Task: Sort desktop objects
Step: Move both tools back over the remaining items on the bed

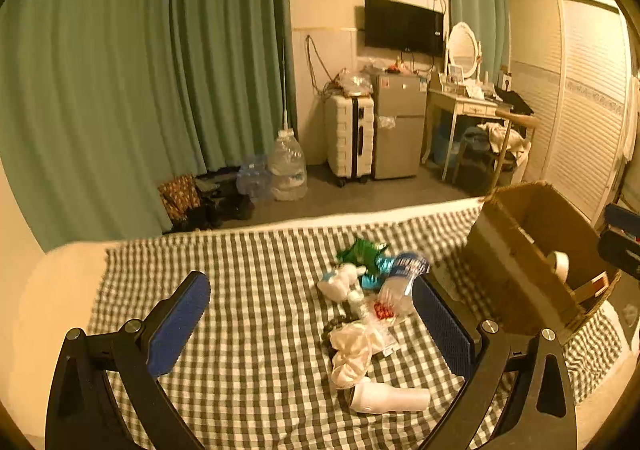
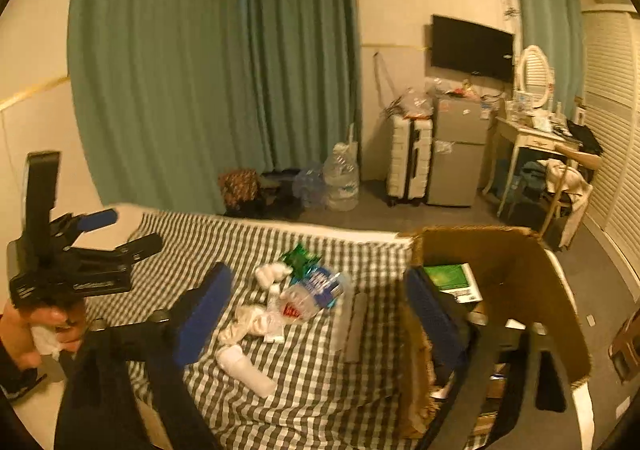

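A pile of small objects lies on the checked cloth [image 1: 248,290]: a green wrapper [image 1: 362,250], a clear plastic bottle [image 1: 402,278], a white plush toy [image 1: 340,282], a cream scrunchie [image 1: 352,354] and a white cylinder device [image 1: 388,398]. My left gripper [image 1: 316,314] is open above the cloth, the pile between its fingers. My right gripper [image 2: 320,310] is open and empty, its right finger over the cardboard box [image 2: 520,282]. The pile shows in the right wrist view too, with the bottle [image 2: 320,286] and the cylinder [image 2: 244,370]. The left gripper [image 2: 104,230] appears at far left.
The cardboard box [image 1: 520,250] stands at the right of the table and holds a tape roll [image 1: 560,264] and a green booklet [image 2: 452,278]. Beyond the table's far edge are water jugs [image 1: 286,166], a suitcase [image 1: 350,134] and a small fridge [image 1: 398,126].
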`<control>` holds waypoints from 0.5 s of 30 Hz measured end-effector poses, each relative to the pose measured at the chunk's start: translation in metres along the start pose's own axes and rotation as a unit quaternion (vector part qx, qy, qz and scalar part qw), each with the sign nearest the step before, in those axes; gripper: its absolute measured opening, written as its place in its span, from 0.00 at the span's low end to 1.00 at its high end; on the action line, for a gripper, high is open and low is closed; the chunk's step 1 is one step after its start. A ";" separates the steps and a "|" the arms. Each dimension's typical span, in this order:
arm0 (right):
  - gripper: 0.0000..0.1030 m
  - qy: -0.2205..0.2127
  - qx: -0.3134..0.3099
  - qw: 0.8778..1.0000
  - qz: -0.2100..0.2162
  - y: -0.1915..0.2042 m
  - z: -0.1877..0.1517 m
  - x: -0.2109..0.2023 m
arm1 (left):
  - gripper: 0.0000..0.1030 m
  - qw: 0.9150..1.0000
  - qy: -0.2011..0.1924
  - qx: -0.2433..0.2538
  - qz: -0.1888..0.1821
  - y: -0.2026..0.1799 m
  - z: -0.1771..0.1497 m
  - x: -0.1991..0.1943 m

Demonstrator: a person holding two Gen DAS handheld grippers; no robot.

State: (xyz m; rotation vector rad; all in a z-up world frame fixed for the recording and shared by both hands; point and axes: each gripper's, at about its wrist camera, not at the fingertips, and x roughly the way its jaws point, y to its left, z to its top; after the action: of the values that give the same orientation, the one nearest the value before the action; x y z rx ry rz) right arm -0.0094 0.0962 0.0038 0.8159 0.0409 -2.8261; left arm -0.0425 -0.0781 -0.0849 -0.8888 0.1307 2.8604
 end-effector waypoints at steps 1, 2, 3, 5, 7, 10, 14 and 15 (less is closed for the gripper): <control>0.62 0.008 -0.005 1.000 0.001 0.002 -0.003 0.008 | 1.00 1.000 0.007 -0.004 -0.001 0.000 -0.005 0.008; 0.61 0.016 -0.009 1.000 0.000 0.005 -0.007 0.017 | 1.00 1.000 0.017 -0.010 -0.003 0.001 -0.011 0.020; 0.61 0.022 -0.012 1.000 -0.001 0.006 -0.012 0.026 | 1.00 1.000 0.023 -0.012 -0.005 0.000 -0.015 0.027; 0.61 0.033 -0.014 0.999 -0.001 0.006 -0.020 0.043 | 1.00 0.999 0.037 -0.011 -0.006 -0.001 -0.023 0.043; 0.59 0.046 -0.011 0.999 -0.007 0.004 -0.030 0.061 | 1.00 0.999 0.043 -0.004 -0.002 -0.002 -0.034 0.059; 0.54 0.069 -0.002 0.998 -0.012 -0.003 -0.043 0.087 | 1.00 0.998 0.069 0.004 -0.005 -0.005 -0.051 0.085; 0.52 0.095 0.004 0.995 -0.022 -0.012 -0.061 0.116 | 0.99 0.995 0.101 0.014 -0.024 -0.015 -0.064 0.113; 0.52 0.104 0.010 0.994 -0.025 -0.016 -0.067 0.125 | 0.95 0.994 0.109 0.017 -0.024 -0.018 -0.067 0.120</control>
State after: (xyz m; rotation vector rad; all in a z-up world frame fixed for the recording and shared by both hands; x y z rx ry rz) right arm -0.0804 0.0948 -0.1198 1.1261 0.0656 -2.7793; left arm -0.1000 -0.0556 -0.2089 -1.1788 0.1781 2.7021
